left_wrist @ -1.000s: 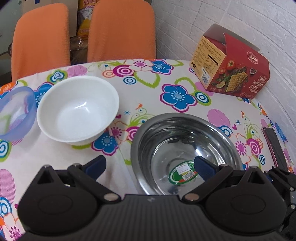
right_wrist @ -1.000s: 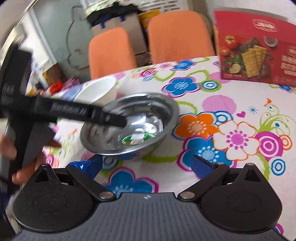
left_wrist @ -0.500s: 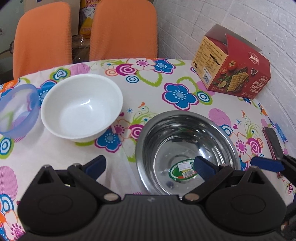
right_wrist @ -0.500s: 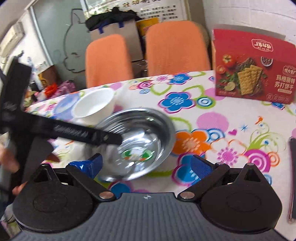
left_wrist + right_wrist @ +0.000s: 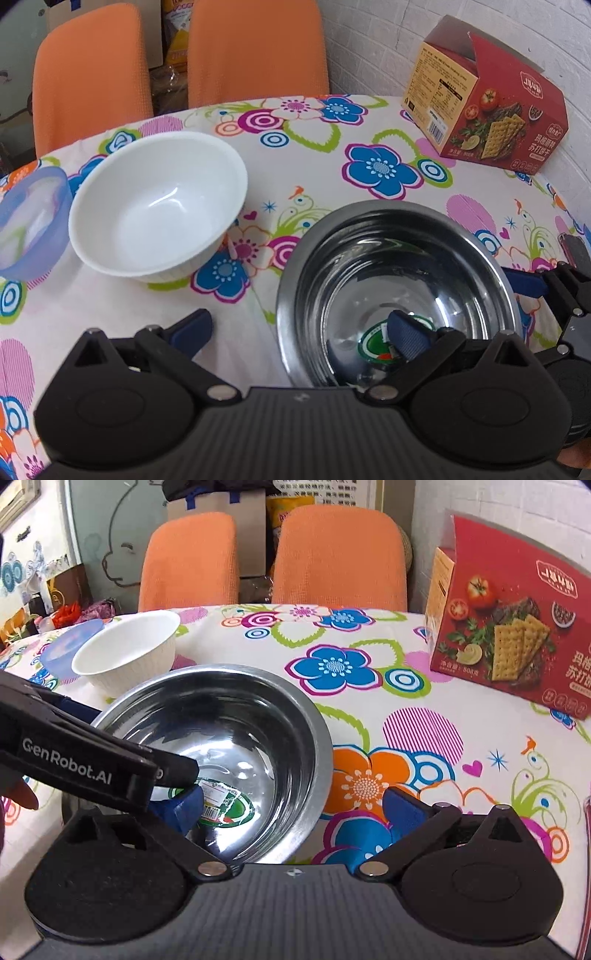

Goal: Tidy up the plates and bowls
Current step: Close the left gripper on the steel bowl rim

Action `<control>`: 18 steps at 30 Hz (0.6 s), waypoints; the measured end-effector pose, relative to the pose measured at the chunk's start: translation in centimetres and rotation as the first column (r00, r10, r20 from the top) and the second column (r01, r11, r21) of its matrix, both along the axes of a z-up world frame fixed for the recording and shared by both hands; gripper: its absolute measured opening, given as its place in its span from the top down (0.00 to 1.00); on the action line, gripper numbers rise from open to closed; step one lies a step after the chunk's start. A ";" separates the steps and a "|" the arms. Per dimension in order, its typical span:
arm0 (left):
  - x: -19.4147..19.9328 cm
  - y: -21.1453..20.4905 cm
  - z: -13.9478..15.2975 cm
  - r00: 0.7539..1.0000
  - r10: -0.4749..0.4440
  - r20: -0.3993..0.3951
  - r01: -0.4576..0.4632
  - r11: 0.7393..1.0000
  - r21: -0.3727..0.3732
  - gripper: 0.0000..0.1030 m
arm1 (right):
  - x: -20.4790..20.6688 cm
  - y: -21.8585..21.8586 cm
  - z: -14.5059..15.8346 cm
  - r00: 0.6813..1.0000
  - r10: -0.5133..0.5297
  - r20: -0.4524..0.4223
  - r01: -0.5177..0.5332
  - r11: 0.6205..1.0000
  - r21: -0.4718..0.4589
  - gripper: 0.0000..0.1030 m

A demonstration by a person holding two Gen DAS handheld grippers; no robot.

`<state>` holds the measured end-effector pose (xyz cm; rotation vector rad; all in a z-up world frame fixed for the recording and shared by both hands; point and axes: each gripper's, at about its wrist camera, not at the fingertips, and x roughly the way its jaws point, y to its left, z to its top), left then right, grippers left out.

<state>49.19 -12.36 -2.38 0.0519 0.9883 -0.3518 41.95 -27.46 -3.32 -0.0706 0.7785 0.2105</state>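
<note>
While both tongs, left (image 5: 299, 332) & right (image 5: 291, 806), gape wide astride steel bowl (image 5: 399, 295) rim, nothing's stacked; white bowl (image 5: 159, 210) sits beyond left tong.

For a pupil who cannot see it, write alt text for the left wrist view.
The open left gripper straddles the near rim of a steel bowl on a floral tablecloth. A white bowl sits left, a red cracker box far right.

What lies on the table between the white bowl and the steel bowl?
Nothing stands there. In the left wrist view, only bare flowered tablecloth separates the white bowl from the steel bowl; the two do not touch.
</note>
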 end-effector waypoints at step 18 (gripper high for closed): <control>-2.4 0.6 1.3 0.999 -0.044 -0.032 0.043 0.998 -0.046 0.65 | -3.2 3.5 2.2 0.994 0.102 0.028 -0.105 0.989 0.107 0.19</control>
